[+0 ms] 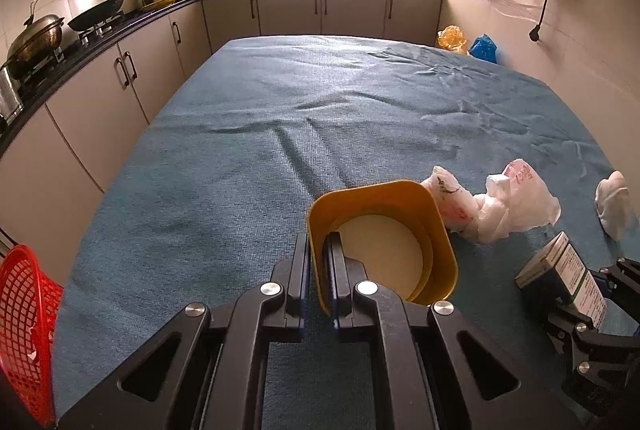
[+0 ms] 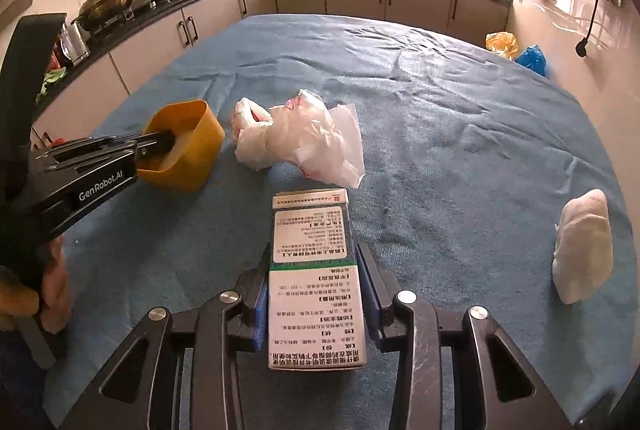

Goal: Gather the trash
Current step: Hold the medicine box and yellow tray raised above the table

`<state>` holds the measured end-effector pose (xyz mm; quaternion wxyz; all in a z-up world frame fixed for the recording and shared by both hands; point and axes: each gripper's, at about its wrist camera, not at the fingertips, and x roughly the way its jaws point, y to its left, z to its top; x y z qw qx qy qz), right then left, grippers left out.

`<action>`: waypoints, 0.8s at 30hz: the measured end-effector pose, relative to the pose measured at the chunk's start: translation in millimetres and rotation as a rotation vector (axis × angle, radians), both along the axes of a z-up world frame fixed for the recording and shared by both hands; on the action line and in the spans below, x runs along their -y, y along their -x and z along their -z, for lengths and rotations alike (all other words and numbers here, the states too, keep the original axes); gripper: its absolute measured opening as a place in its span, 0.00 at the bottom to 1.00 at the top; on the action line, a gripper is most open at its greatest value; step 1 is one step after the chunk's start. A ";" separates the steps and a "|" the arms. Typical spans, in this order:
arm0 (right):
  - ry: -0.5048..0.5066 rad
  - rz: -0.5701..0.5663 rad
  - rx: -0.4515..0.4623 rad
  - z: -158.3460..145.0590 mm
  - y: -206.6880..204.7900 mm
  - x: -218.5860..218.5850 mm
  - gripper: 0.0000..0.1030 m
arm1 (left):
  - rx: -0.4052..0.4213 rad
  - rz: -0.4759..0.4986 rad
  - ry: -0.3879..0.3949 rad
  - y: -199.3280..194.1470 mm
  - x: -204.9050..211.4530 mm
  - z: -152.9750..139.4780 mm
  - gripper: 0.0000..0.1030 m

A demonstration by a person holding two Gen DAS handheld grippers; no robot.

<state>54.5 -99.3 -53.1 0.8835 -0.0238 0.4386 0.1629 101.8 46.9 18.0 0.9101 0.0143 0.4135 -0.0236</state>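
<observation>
Two grippers are busy over the blue cloth [image 2: 440,90]. Left gripper [image 1: 319,246] is pinched tight on the near wall of the yellow cup [image 1: 436,230], one finger inside, one outside. Right gripper [image 2: 314,270] is clamped on the box [image 2: 312,254], printed side up, perhaps just off the cloth. Crumpled bags [image 2: 300,134] lie beside the cup; a white wad [image 2: 582,246] sits well off right.
</observation>
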 end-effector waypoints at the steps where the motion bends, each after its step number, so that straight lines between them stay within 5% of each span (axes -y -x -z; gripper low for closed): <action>1: -0.007 0.002 0.002 0.4 0.7 1.1 0.39 | 0.001 0.002 -0.001 0.2 -0.2 0.1 0.08; 12: -0.021 -0.007 -0.005 -2.4 3.1 4.3 0.40 | 0.008 0.003 -0.036 3.8 4.0 1.0 0.14; 15: -0.033 -0.002 0.019 -9.9 5.7 7.3 0.41 | 0.008 -0.009 -0.041 3.8 1.0 0.7 0.30; 18: -0.041 -0.004 0.006 -9.5 6.3 9.3 0.41 | -0.003 -0.003 -0.018 3.7 -1.6 1.0 0.56; 22: -0.041 -0.004 -0.009 -7.4 6.0 10.5 0.37 | 0.008 0.006 -0.045 6.1 3.3 0.0 0.57; 24: -0.042 -0.002 -0.004 -8.6 7.0 10.7 0.37 | 0.003 0.019 -0.025 6.3 2.9 -0.4 0.45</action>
